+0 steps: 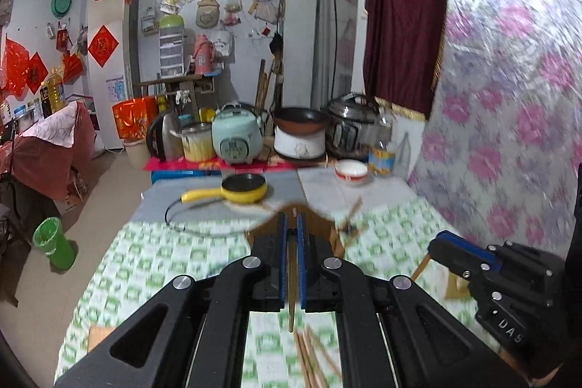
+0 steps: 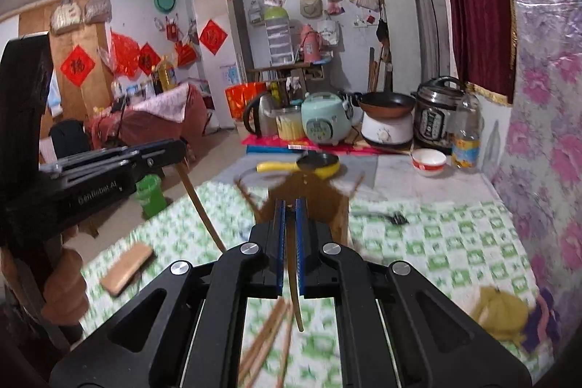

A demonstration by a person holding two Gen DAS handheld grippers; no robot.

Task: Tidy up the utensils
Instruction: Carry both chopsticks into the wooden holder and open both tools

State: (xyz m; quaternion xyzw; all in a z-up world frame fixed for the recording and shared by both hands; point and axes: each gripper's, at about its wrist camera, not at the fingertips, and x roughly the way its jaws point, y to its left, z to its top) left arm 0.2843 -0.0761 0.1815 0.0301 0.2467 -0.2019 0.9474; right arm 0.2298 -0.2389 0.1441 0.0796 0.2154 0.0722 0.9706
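Each gripper is clenched on 1 chopstick: the left gripper (image 1: pixel 291 224) and the right gripper (image 2: pixel 290 208) both aim at the brown holder (image 2: pixel 309 202), probably to drop them in. More loose chopsticks (image 2: pixel 269 340) lie on the checked cloth (image 2: pixel 454 242) below.

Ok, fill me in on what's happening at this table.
A person is sorting utensils with a handheld claw in each hand. The left claw is shut on one chopstick, and the right claw is shut on another chopstick. Both are held above the green checked tablecloth, pointing toward the brown wooden holder, which already has a few sticks in it. More loose chopsticks lie on the cloth below.
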